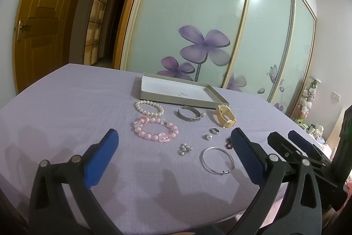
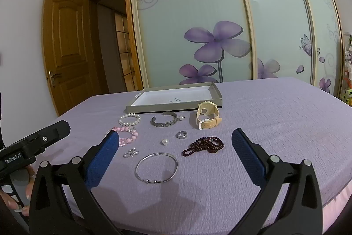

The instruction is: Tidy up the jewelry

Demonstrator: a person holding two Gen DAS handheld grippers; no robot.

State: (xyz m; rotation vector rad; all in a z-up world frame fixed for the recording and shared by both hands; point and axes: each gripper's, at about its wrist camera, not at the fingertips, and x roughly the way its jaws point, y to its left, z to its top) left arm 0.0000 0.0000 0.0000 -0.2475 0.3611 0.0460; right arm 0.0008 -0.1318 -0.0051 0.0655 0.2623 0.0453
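Both grippers are hovering above the lilac bedspread, and nothing is being carried: the left gripper is standing with its blue-padded jaws spread wide and empty, and the right gripper is doing the same, so the sorting looks to be only beginning. The jewelry is lying loose in a cluster just in front of the shallow grey cardboard tray with a white floor, which appears empty and is probably where the pieces are meant to go. Nearest the right gripper, the thin silver wire bangle is lying flat, with the dark red beaded strand heaped beside it; farther back are sitting the cream-strapped wristwatch, the dark engraved metal cuff, a small grey ring and a loose white pearl. The left gripper is facing the pink bead bracelet, the white pearl bracelet and a small cluster of silver charms. A good first pick is likely the bangle: flat and thin, it is probably best taken across one side of its rim with the pads pressed low to the cloth, closing slowly so it is not skating away. The heaped strand may trail, so gripping its bunched middle seems wiser.
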